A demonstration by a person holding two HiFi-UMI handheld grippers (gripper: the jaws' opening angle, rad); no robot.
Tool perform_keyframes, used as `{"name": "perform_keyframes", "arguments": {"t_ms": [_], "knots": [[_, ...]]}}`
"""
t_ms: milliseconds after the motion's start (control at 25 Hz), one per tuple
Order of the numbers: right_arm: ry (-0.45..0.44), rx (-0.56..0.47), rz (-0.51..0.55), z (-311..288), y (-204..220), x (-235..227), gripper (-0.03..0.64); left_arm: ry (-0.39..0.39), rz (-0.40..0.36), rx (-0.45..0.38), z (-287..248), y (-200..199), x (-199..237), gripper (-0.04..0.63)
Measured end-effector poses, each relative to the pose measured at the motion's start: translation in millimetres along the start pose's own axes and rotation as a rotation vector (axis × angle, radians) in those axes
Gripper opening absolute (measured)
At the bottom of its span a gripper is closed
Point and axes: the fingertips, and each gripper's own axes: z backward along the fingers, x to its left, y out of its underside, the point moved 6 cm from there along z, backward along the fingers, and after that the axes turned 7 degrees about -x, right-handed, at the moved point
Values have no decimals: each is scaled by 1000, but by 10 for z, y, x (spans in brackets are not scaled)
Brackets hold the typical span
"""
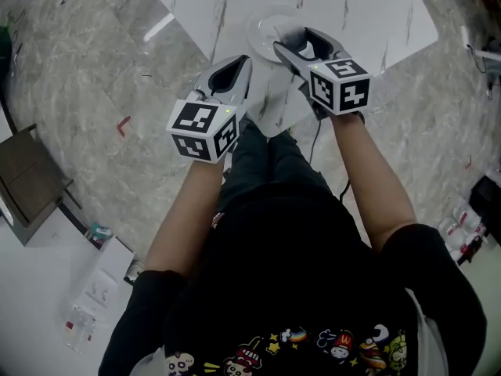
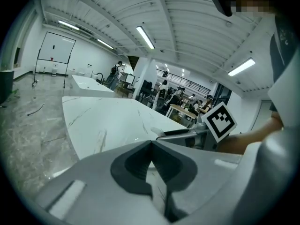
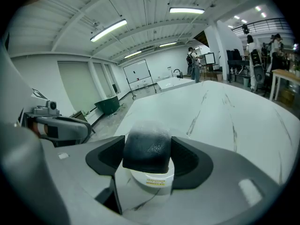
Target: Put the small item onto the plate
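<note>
The small dark item (image 3: 147,148) is clamped between the jaws of your right gripper (image 1: 304,45). It hangs over the plate (image 3: 146,182) on the white table (image 1: 360,6), and the plate's rim shows just beneath it. The drop looks to be straight down, followed by a release. Your left gripper (image 1: 233,70), pinched together on nothing, hovers beside it, clear of the plate.

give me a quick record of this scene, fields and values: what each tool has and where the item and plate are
surface: white marble-veined table
plate: white round plate, on the table
item: small black rounded block, held over the plate
right tool: shut on the block
left tool: jaws together, nothing between them
task state: block not yet released
</note>
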Motion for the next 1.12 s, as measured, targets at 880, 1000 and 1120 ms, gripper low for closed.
{"name": "perform_keyframes", "arguments": {"t_ms": [880,1000,1120], "knots": [[89,146,156,-560,260,-117,333,-16,65,-1,77,269,249,1],[97,151,172,-578,259,-119,333,-16,68,0,100,291,252,0],[109,164,201,-579,251,-102,333,-15,68,1,127,291,243,1]]}}
